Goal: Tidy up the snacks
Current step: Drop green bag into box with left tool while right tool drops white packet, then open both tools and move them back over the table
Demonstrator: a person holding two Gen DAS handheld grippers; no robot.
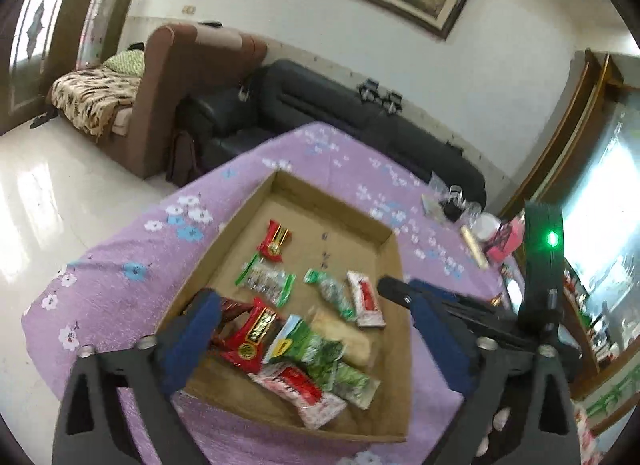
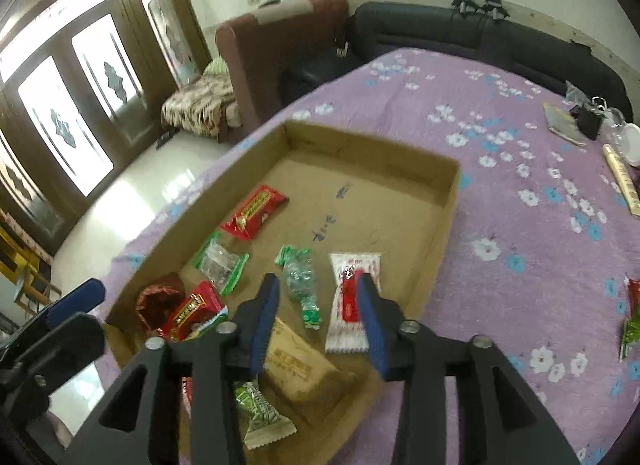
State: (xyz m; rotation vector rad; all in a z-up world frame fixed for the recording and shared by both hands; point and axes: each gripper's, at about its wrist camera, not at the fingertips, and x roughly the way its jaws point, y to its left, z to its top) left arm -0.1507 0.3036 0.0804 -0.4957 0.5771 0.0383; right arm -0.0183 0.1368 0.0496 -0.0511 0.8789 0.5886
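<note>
A shallow cardboard box (image 1: 384,233) (image 2: 452,185) sits on a purple flowered tablecloth (image 1: 132,241) (image 2: 520,137). It holds several snack packets: red ones (image 1: 274,243) (image 2: 256,211), green-edged clear ones (image 1: 268,279) (image 2: 220,265), a white and red one (image 1: 366,299) (image 2: 352,301), a tan one (image 2: 304,361) and a green one (image 1: 316,349). My left gripper (image 1: 316,305) is open and empty above the box's near end. My right gripper (image 2: 320,285) is open and empty above the box, its pads either side of the white and red packet.
Loose snack packets (image 2: 632,321) lie on the cloth at the right. A notebook (image 2: 564,123), a black item (image 2: 590,121), a white bowl (image 2: 632,145) and a wooden stick (image 2: 622,179) sit at the table's far right. A black sofa (image 1: 320,97) and a brown sofa (image 1: 192,77) stand behind.
</note>
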